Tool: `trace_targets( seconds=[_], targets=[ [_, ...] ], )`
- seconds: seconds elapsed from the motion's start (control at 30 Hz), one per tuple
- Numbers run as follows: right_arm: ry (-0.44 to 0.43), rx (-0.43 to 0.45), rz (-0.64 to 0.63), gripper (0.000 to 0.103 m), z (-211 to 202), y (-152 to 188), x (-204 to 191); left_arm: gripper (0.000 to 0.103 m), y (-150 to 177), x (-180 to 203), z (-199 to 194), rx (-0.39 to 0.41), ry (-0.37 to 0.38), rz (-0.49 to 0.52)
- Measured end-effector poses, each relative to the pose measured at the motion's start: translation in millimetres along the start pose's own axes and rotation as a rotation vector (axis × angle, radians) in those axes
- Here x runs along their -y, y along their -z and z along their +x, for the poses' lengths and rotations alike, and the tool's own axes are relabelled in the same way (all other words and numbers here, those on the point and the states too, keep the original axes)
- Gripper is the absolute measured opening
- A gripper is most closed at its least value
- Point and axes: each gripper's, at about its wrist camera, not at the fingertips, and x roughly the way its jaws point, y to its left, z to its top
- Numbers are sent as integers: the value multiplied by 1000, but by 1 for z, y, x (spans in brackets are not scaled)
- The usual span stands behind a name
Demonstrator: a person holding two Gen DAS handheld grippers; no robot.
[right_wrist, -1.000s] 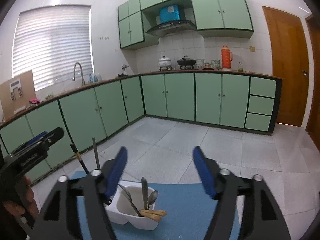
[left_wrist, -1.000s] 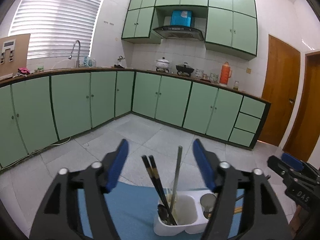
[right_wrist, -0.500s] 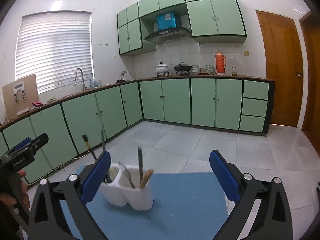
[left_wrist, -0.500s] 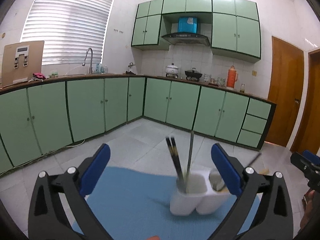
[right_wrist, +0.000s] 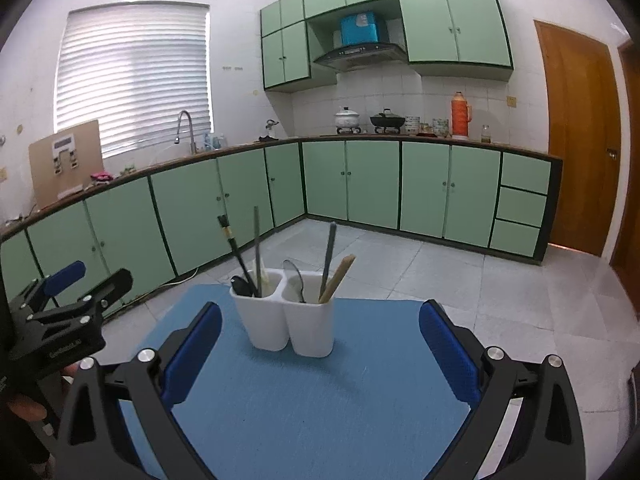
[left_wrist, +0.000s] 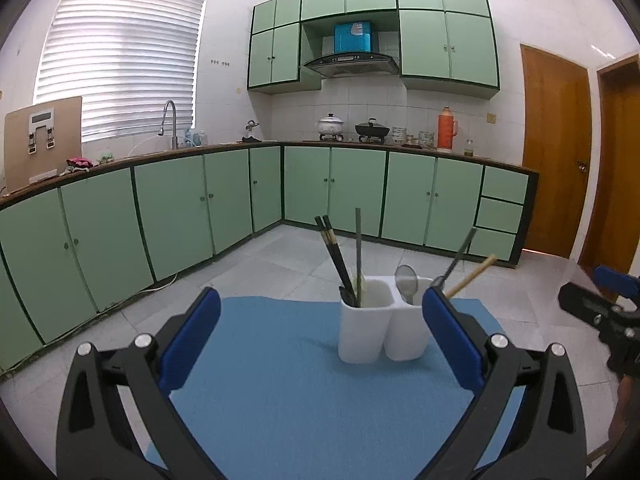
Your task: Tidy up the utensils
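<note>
A white two-compartment utensil holder (left_wrist: 380,320) (right_wrist: 288,316) stands upright on a blue mat (left_wrist: 304,392) (right_wrist: 304,400). Its left compartment holds black chopsticks (left_wrist: 334,256) (right_wrist: 236,248) and a grey utensil handle (left_wrist: 358,248). Its right compartment holds a metal spoon (left_wrist: 406,280), a grey handle (right_wrist: 329,256) and a wooden handle (left_wrist: 472,276) (right_wrist: 338,278). My left gripper (left_wrist: 320,336) is open and empty, short of the holder. My right gripper (right_wrist: 320,344) is open and empty, also short of it. Each gripper shows at the edge of the other's view.
The mat lies on a table above a grey tiled floor. Green kitchen cabinets (left_wrist: 328,188) run along the far walls, with a sink tap (left_wrist: 170,120), pots and an orange flask (left_wrist: 446,128) on the counter. A wooden door (left_wrist: 556,152) is at the right.
Both grippers have pulled back and lowered from above the holder. Their jaws have opened wider. The holder now stands farther ahead on the mat.
</note>
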Motion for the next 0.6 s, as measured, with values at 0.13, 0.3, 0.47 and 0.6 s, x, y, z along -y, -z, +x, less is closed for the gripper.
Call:
trace_targets(
  seconds=[0.13, 0.3, 0.47, 0.6],
  targets=[
    [-2, 10, -7, 97, -14, 6, -9, 98, 4, 1, -18, 32, -11, 10],
    [-18, 23, -1, 97, -26, 10, -13, 98, 5, -1, -36, 63, -5, 17],
    [-38, 27, 3, 97, -36, 12, -16, 98, 8, 0, -49, 73, 0, 30],
    [-45, 31, 1, 97, -44, 13, -18, 98, 11, 1, -57, 76, 8, 26]
  ],
)
